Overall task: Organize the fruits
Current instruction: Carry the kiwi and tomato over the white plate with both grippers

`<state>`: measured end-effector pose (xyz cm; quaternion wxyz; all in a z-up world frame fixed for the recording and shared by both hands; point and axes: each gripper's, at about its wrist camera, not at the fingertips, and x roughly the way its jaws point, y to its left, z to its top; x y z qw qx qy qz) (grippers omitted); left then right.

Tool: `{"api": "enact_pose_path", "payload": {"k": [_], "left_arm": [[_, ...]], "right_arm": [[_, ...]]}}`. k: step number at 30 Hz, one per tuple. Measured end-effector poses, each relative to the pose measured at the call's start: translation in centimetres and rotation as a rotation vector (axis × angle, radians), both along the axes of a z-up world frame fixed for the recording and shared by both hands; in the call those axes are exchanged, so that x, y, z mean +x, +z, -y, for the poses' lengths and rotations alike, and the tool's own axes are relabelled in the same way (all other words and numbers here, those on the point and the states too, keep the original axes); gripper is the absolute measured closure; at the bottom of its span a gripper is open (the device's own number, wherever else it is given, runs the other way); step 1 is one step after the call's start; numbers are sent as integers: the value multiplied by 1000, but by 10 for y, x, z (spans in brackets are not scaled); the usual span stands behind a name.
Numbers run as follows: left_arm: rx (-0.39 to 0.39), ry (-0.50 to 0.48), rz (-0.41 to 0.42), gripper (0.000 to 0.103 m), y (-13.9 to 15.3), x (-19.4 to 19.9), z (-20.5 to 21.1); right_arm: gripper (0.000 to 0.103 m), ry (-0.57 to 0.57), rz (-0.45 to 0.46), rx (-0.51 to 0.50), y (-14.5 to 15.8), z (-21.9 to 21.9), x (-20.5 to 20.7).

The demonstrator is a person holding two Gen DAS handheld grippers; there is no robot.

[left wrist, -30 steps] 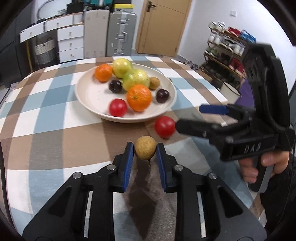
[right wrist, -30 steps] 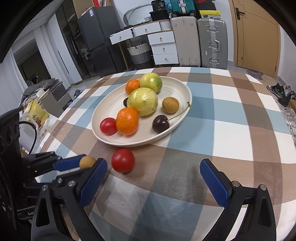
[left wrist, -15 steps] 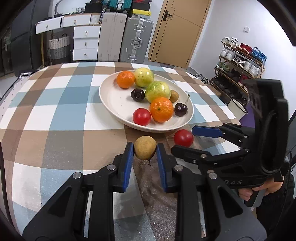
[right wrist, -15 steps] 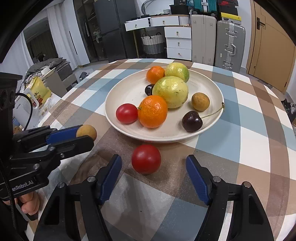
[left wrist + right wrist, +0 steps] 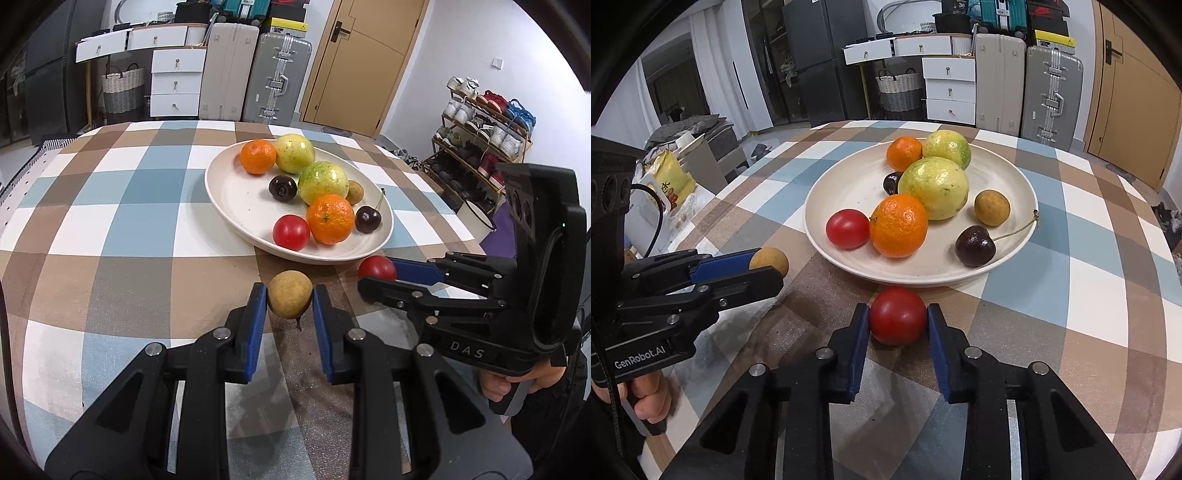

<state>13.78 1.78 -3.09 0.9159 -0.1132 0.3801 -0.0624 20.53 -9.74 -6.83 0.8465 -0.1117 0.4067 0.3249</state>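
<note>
My left gripper [image 5: 289, 300] is shut on a small tan longan [image 5: 289, 298] and holds it just above the checked tablecloth, in front of the plate; it also shows in the right wrist view [image 5: 769, 260]. My right gripper [image 5: 897, 318] is shut on a red cherry tomato [image 5: 897, 316] at the plate's near rim; the tomato also shows in the left wrist view [image 5: 376, 268]. The cream plate [image 5: 1004, 177] holds two oranges, two green-yellow fruits, two dark cherries, a red tomato and a longan.
The round table has a blue, brown and white checked cloth [image 5: 122, 206]. Its edge runs close on the right, with a shoe rack [image 5: 484, 129] beyond. Suitcases and white drawers [image 5: 177, 81] stand at the far wall.
My right gripper has moved in around the loose red tomato and closed on it. My left gripper keeps the longan and has swung so the plate sits further right in its view.
</note>
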Motion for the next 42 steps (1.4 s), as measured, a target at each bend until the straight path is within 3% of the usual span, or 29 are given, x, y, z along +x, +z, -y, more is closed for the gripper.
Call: {"api": "enact_pose_path", "payload": {"k": [26,42], "left_arm": [[13,23,38,80,6,-4,-4],[20,33,82,80,23,1,-8]], "right_arm": [[72,16,36,43,13,11,-14],[72,-67,122,197,48,46,-10]]}}
